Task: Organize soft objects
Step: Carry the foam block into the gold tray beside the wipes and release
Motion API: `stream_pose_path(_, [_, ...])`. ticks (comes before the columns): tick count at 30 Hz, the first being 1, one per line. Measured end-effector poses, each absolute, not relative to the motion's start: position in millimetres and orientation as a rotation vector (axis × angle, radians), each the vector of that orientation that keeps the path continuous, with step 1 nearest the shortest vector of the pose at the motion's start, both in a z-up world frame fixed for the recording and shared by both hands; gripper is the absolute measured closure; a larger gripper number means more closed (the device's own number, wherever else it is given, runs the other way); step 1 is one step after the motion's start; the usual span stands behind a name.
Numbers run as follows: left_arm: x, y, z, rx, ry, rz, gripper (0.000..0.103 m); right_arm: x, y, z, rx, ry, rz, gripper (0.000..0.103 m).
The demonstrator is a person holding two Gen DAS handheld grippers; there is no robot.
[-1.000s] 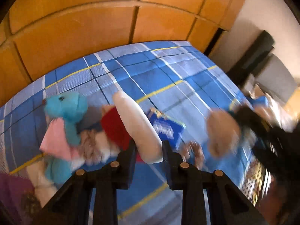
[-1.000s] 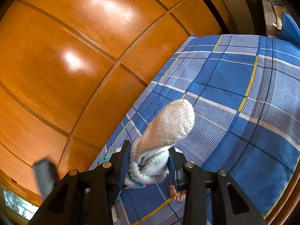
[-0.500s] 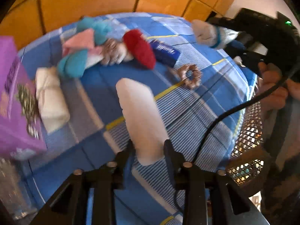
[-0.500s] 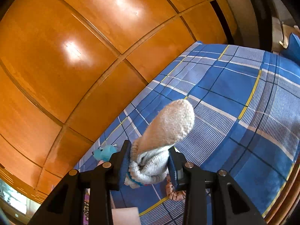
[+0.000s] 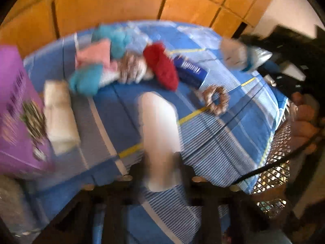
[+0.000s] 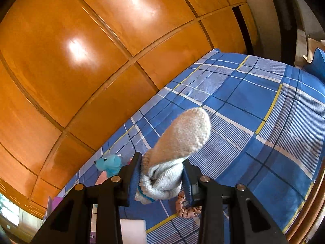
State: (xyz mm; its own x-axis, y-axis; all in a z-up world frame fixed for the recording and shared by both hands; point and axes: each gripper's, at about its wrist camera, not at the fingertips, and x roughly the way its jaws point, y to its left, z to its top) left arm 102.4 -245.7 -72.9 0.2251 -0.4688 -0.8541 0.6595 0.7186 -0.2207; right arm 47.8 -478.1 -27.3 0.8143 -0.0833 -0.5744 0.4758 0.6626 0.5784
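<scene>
Over the plaid bed (image 6: 264,122), my right gripper (image 6: 161,172) pinches a knit sock (image 6: 178,140) aloft; my left gripper (image 5: 160,174) clamps a pale soft roll (image 5: 158,130). Writing on the purple box (image 5: 14,105) and blue pack (image 5: 190,69) blurs beyond reading.

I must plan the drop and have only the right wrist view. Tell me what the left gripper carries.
Observer: The left gripper is shut on a pale pink soft roll, blurred.
Operator: Report what lies beyond it.
Observer: A red plush lies beside a dark blue packet on the checked bedspread.
Operator: Name anything at the far left.
Observer: A purple box, with a folded cream cloth next to it.
</scene>
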Motion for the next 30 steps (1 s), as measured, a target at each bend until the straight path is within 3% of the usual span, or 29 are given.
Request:
stream_pose_path(11, [140, -208, 58, 0.143, 0.811, -0.746, 0.08, 52, -468, -25, 0.722, 0.563, -0.344, 0.067])
stream_pose_path(17, [198, -127, 106, 0.053, 0.738, -0.529, 0.079, 55, -464, -24, 0.695, 0.575, -0.346, 0.067])
stream_pose_path(24, [228, 20, 100, -0.069, 0.738, -0.217, 0.079, 59, -458, -22, 0.654, 0.589, -0.342, 0.067])
stream_pose_path(30, [172, 135, 55, -0.181, 0.75, -0.041, 0.079, 65, -447, -20, 0.574, 0.614, -0.327, 0.067])
